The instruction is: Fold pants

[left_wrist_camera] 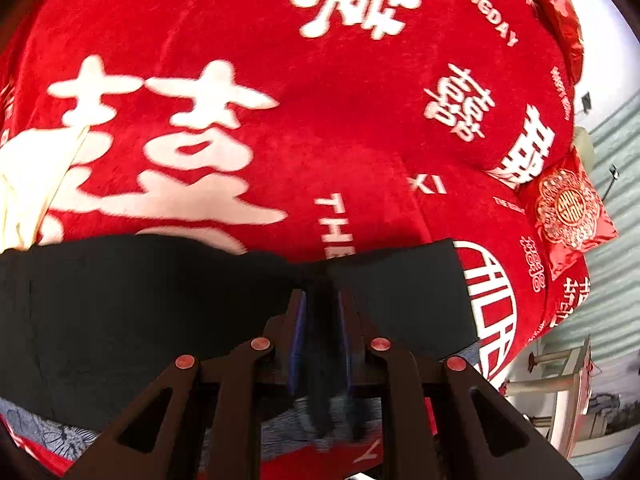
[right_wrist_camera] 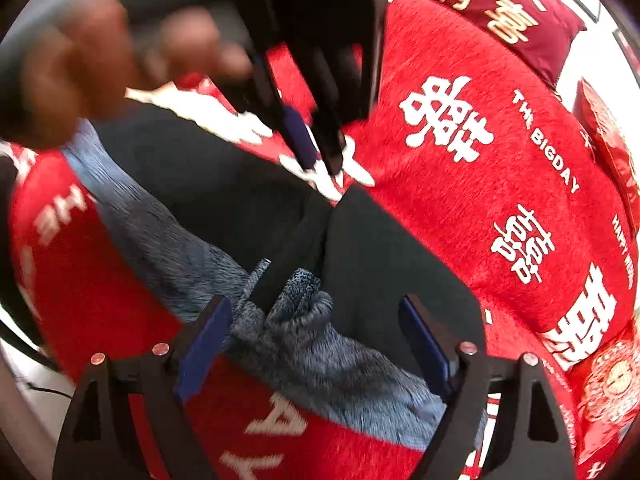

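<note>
Home bedroom: red wedding bedspread [left_wrist_camera: 340, 120], matching pillows [left_wrist_camera: 568, 216].

**Bright, even light; heavy fisheye bend and motion blur**

Both views are brightly and evenly lit, with saturated reds on the blanket [left_wrist_camera: 340, 128] and little hard shadow. Edges curve strongly and fall to black corners. The person's hand [right_wrist_camera: 80, 64] is smeared, probably by motion. The dark pants [left_wrist_camera: 120, 300] lose all detail, and white lettering bleeds softly

Black tongs [right_wrist_camera: 316, 344] with blue pads [right_wrist_camera: 204, 346] and copper screws [right_wrist_camera: 161, 348].
</note>
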{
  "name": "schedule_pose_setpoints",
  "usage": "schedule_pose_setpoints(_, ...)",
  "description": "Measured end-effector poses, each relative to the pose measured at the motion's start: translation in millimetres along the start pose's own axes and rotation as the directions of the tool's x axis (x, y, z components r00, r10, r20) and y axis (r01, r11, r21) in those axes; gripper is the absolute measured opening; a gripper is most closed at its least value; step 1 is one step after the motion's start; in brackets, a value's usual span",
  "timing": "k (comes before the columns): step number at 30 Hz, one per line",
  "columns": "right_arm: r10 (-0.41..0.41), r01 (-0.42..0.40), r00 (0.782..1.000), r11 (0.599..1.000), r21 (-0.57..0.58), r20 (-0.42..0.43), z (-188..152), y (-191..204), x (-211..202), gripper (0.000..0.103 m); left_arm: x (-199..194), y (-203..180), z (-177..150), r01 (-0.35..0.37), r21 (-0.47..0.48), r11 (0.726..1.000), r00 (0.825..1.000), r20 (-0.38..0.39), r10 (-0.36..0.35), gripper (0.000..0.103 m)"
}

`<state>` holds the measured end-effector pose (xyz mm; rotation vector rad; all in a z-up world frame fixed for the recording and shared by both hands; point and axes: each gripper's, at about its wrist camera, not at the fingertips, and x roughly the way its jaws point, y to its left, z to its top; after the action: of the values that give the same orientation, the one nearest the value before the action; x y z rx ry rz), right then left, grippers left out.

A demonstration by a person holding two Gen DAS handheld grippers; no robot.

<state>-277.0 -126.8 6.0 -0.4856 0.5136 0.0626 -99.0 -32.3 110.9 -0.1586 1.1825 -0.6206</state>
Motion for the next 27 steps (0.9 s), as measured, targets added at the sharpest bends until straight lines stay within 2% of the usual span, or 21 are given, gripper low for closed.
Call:
schedule_pose_setpoints(2,0.026,-0.028,0.999,0.996,0.085,0.030,0,-19,-18,0.088,5,-16,0,0.028,0.017,0.999,1.000,-0.012,-0.028,0.017)
schedule_pose_setpoints(4,0.004,-0.012,0.999,0.973,0.229,0.038,-7,-56,-28,0.088,14,-33,-3,0.048,0.041,0.998,0.998,-0.037,-0.047,0.017)
schedule_pose_setpoints(7,-0.019,0.022,1.000,0.906,0.422,-0.011,-22,-116,-21,0.088,38,-73,-20,0.063,0.141,0.988,0.995,-0.090,-0.050,0.017)
schedule_pose_setpoints(9,-0.006,0.027,0.999,0.865,0.501,-0.043,-33,-149,-10,0.088,51,-89,-30,0.070,0.177,0.982,0.993,-0.111,-0.051,0.017)
schedule_pose_setpoints(11,0.059,-0.028,0.998,0.827,0.562,-0.037,-38,-174,3,0.087,65,-88,-36,0.060,0.176,0.983,0.991,-0.130,-0.037,0.017)
schedule_pose_setpoints(13,0.150,-0.106,0.988,0.774,0.624,-0.018,-35,-195,25,0.083,81,-65,-37,-0.027,0.134,0.991,0.989,-0.143,0.046,0.017)
schedule_pose_setpoints(15,0.187,-0.122,0.982,0.745,0.656,-0.030,-28,-208,54,0.082,83,-37,-36,0.069,0.031,0.997,0.985,-0.157,-0.063,0.017)
schedule_pose_setpoints(16,0.191,-0.107,0.980,0.747,0.656,-0.058,-25,-211,69,0.082,80,-26,-35,0.106,-0.012,0.994,0.982,-0.158,-0.106,0.017)
schedule_pose_setpoints(17,0.203,-0.088,0.974,0.750,0.655,-0.101,-26,-216,87,0.082,79,-23,-35,0.118,-0.025,0.993,0.980,-0.158,-0.120,0.017)
schedule_pose_setpoints(18,0.223,-0.059,0.959,0.756,0.651,-0.172,-28,-215,108,0.082,78,-21,-35,0.125,-0.026,0.992,0.979,-0.159,-0.128,0.016)
schedule_pose_setpoints(19,0.262,-0.037,0.929,0.768,0.639,-0.261,-31,-211,135,0.082,79,-24,-36,0.109,-0.005,0.994,0.981,-0.162,-0.108,0.016)
schedule_pose_setpoints(20,0.285,-0.019,0.890,0.803,0.596,-0.356,-34,-201,159,0.082,81,-27,-36,0.077,0.015,0.997,0.983,-0.168,-0.073,0.016)
schedule_pose_setpoints(21,0.277,-0.015,0.880,0.827,0.562,-0.385,-34,-197,165,0.084,82,-30,-37,0.057,0.031,0.998,0.984,-0.169,-0.050,0.016)
schedule_pose_setpoints(22,0.256,-0.006,0.879,0.849,0.528,-0.402,-30,-195,164,0.087,80,-32,-37,0.050,0.037,0.998,0.985,-0.166,-0.043,0.016)
schedule_pose_setpoints(24,0.271,-0.004,0.870,0.839,0.544,-0.412,-23,-201,149,0.087,67,-39,-37,0.023,0.043,0.999,0.991,-0.130,-0.018,0.017)
schedule_pose_setpoints(25,0.264,-0.008,0.884,0.834,0.552,-0.386,-20,-204,137,0.087,55,-45,-37,-0.013,0.071,0.997,0.997,-0.080,0.019,0.017)
schedule_pose_setpoints(27,0.260,-0.033,0.902,0.837,0.546,-0.345,-20,-201,110,0.087,48,-44,-37,-0.044,0.105,0.993,0.998,-0.041,0.049,0.017)
